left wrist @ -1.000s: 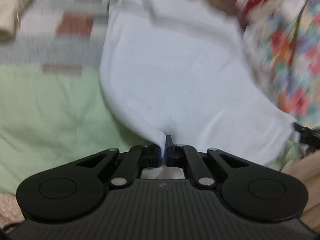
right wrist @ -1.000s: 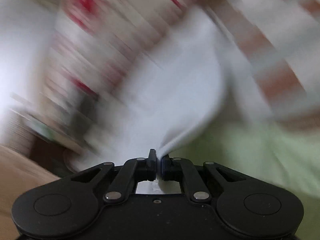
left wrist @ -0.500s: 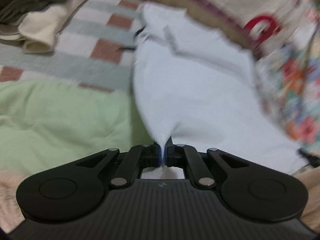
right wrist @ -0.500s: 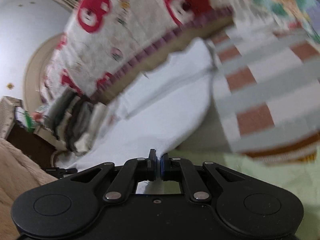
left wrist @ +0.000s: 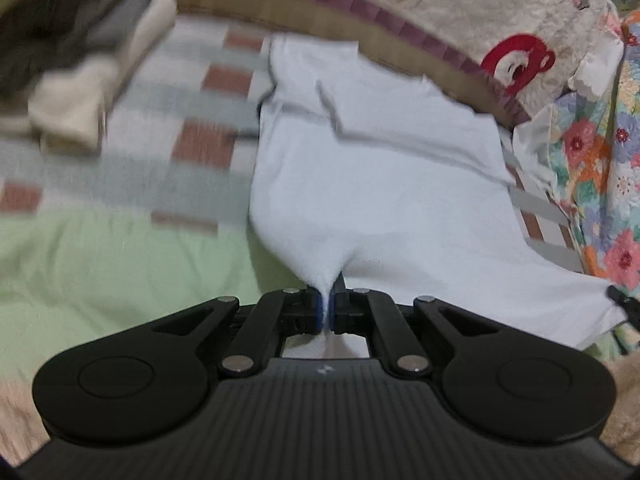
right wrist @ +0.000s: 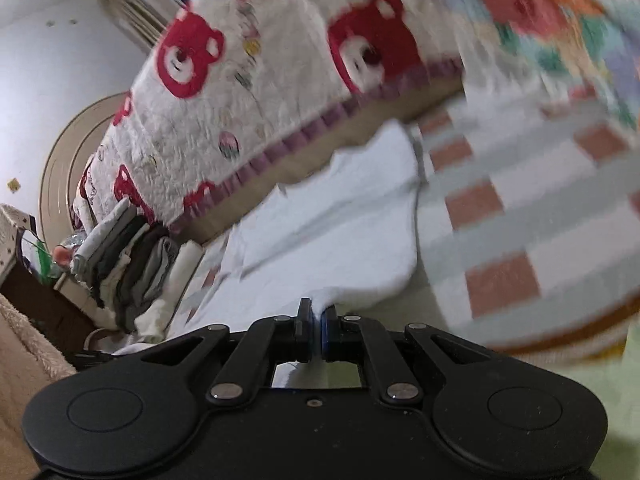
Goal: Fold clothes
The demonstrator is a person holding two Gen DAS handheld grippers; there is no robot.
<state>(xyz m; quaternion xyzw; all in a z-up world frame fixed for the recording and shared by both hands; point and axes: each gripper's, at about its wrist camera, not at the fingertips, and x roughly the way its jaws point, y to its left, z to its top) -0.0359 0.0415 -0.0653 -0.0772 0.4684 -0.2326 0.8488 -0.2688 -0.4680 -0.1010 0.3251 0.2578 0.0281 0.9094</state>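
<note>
Pinching the near hem of a white garment [left wrist: 360, 184], the left gripper [left wrist: 329, 308] has its blue-lined pads pressed together on a gathered peak of the soft, slightly fuzzy cloth. The right gripper [right wrist: 316, 330] is likewise clamped on another bit of that hem, a small tuft of white showing between its pads. The garment looks like a plain, matte knit, pale and unprinted, with a folded flap lying across its upper part and a ragged, stepped far edge. It lies spread on a checked bedcover [left wrist: 200, 148] of white, grey-green and brick-red squares, its near end lifted towards the grippers. Nearer than the checked bedcover lies a smooth pale-green sheet [left wrist: 100, 272] with shallow creases. Beyond the checked bedcover rises a fluffy cream blanket [right wrist: 280, 80] printed with red bear faces and edged in a purple and tan band. To the right of the checked bedcover in the left view sits a flowered quilt [left wrist: 600, 160]. At its left stands a stack of folded clothes [right wrist: 132, 264] in grey, black and cream, blurred in the left view.
</note>
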